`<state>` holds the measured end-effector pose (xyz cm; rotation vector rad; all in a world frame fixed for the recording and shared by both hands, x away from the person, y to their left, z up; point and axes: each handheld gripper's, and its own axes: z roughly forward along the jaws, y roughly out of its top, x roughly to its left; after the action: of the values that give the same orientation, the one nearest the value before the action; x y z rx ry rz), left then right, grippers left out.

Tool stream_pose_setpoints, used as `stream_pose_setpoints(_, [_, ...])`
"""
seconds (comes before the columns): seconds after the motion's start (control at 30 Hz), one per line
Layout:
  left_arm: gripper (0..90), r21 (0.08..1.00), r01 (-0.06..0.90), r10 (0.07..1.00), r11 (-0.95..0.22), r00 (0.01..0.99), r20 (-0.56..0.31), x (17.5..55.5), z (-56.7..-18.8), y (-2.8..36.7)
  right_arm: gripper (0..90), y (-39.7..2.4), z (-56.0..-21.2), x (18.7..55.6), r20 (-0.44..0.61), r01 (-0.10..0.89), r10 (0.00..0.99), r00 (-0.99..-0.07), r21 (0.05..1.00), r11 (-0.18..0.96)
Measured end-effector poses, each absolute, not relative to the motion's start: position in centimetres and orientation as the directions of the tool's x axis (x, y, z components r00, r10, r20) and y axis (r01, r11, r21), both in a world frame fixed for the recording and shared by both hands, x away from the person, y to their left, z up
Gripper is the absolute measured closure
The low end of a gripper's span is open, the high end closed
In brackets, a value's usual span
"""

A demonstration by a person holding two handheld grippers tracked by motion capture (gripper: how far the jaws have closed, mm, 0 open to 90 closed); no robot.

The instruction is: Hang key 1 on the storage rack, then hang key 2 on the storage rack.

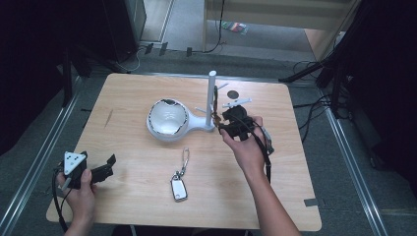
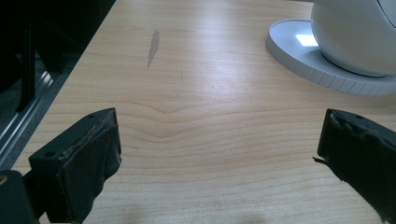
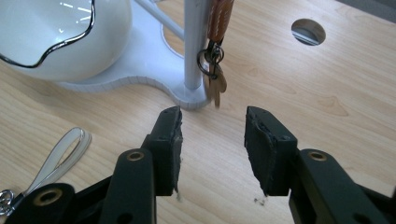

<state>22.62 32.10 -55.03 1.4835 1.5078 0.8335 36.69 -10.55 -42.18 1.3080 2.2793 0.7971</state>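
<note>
keyring [image 3: 214,70] hangs on stand post [image 3: 194,46], strap's top cut off.

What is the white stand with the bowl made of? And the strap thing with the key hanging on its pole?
The white stand with its bowl looks like smooth plastic: glossy bowl with bright reflections, matte ribbed base edge. The hanging brown strap looks like leather, perhaps imitation, with a stitched look; its ring and brass-coloured key gleam like metal.

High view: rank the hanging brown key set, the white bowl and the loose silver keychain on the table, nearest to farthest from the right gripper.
1. Brown key set hanging on the white post, just left of the right gripper.
2. White bowl, further left on the stand.
3. Silver keychain, loose on the wooden table, towards the person.
</note>
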Motion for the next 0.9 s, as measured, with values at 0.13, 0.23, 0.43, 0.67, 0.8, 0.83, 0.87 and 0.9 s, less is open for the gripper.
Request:
stream_pose_setpoints(0.13, [0.0,0.899,0.432,0.993,0.074,0.056,-0.109,22.6,-55.0,32.1,54.5,-10.0,-42.4,36.4,-0.05,0.658,0.867,-0.495,0.63,0.412])
stream_pose_setpoints(0.23, [0.0,0.898,0.434,0.992,0.078,0.054,-0.112,22.6,-55.0,32.1,53.5,-9.5,-42.8,36.1,-0.051,0.668,0.863,-0.502,0.612,0.424])
stream_pose_setpoints(0.43, [0.0,0.899,0.432,0.992,0.077,0.055,-0.111,22.6,-55.0,32.1,52.7,-8.7,-43.4,35.6,-0.057,0.666,0.85,-0.524,0.594,0.451])
stream_pose_setpoints(0.67, [0.0,0.899,0.431,0.992,0.075,0.056,-0.109,22.6,-55.0,32.1,52.7,-7.7,-44.6,35.0,-0.056,0.666,0.841,-0.538,0.583,0.465])
stream_pose_setpoints(0.8, [0.0,0.901,0.427,0.992,0.078,0.057,-0.113,22.5,-55.0,32.1,52.7,-7.1,-45.3,34.7,-0.032,0.68,0.839,-0.543,0.57,0.462])
stream_pose_setpoints(0.83, [0.0,0.901,0.426,0.992,0.079,0.059,-0.114,22.5,-55.0,32.1,52.8,-6.9,-45.5,34.6,-0.027,0.684,0.838,-0.545,0.563,0.463])
stream_pose_setpoints(0.87, [0.0,0.901,0.426,0.992,0.081,0.056,-0.115,22.4,-55.0,32.1,52.8,-6.7,-45.6,34.5,-0.023,0.689,0.837,-0.546,0.557,0.464])
stream_pose_setpoints(0.9, [0.0,0.901,0.426,0.992,0.081,0.056,-0.116,22.4,-55.0,32.1,53.0,-6.5,-45.9,34.4,-0.018,0.692,0.836,-0.549,0.55,0.467])
